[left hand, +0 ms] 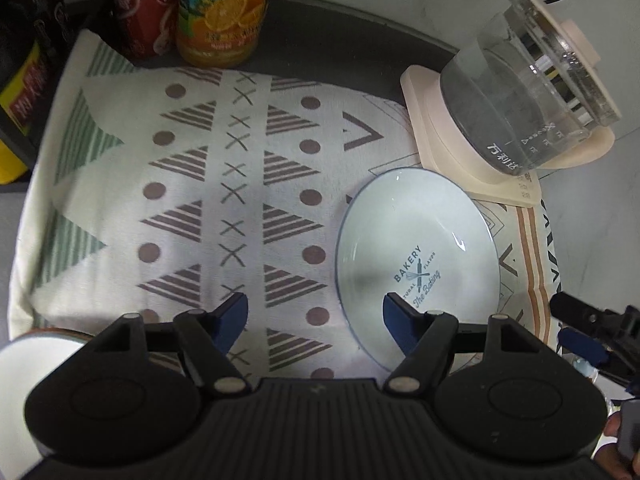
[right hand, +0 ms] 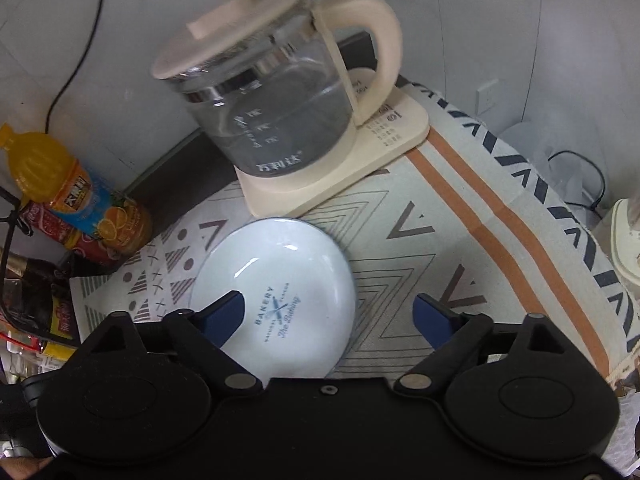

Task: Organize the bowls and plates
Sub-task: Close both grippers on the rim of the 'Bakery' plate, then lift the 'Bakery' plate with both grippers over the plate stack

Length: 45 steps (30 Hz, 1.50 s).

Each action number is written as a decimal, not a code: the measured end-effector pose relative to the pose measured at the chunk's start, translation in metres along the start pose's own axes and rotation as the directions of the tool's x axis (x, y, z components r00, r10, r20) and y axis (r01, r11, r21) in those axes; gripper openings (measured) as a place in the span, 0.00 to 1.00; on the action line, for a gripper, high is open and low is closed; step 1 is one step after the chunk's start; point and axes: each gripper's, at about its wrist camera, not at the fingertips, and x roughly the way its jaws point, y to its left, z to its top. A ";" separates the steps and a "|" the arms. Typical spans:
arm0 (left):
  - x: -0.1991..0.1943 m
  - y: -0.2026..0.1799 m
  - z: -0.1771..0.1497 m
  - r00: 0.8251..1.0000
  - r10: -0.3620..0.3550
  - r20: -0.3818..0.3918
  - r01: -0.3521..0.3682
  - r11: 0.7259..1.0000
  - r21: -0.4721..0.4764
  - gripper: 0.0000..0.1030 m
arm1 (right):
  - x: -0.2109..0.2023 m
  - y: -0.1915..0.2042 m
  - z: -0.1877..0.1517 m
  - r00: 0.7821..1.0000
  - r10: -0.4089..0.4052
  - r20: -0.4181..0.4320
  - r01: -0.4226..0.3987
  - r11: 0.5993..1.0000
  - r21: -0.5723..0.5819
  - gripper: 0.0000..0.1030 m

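Hovering over the white plate [right hand: 276,296], the right gripper [right hand: 332,316] stands released, straddling its near-right rim, probably to lift it. The left gripper [left hand: 316,320], also released and empty, hangs just left of the plate.

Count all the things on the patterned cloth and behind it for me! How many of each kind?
Plates: 1, the white bakery plate
Kettles: 1, glass kettle on its base
Drink bottles: 2, orange juice and red bottle
Total: 4
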 end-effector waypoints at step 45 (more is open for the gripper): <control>0.012 0.021 0.024 0.985 -0.170 -0.026 0.168 0.983 -0.070 0.09 | 0.068 -0.005 0.002 0.976 0.160 -0.148 -0.173 0.981 -0.085 0.10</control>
